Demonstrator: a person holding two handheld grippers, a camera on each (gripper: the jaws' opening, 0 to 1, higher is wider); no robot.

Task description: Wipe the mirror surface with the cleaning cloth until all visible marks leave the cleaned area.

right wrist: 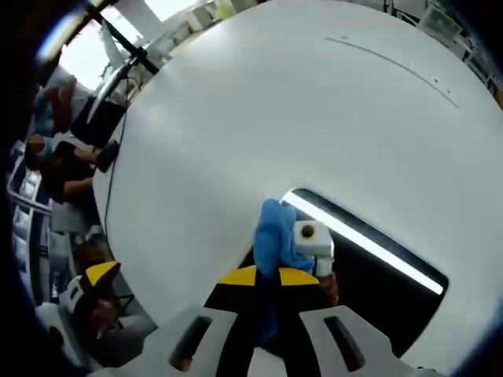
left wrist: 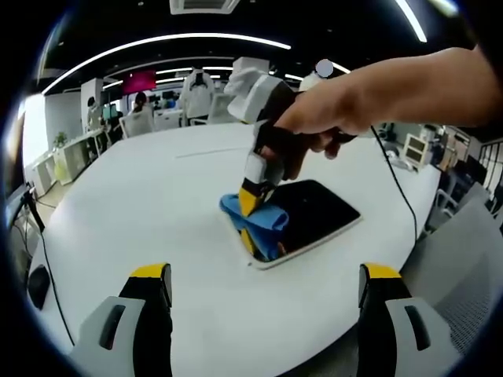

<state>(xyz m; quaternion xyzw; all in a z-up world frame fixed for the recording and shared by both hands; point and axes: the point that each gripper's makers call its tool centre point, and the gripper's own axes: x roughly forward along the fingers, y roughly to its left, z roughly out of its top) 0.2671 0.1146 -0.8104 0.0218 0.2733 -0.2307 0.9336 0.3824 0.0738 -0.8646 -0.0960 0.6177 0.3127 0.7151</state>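
Left gripper [left wrist: 259, 314] agape, idle; right gripper [left wrist: 250, 200] presses cloth [left wrist: 259, 220] onto mirror [left wrist: 318, 212].

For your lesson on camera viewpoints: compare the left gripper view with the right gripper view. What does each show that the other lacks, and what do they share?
Left gripper view alone: the left tongs, open and empty above the white table, and the person's hand holding the right tongs.

Right gripper view alone: a ceiling light strip reflected in the mirror.

Both: the right tongs shut on the blue cleaning cloth, pressing it on the mirror.
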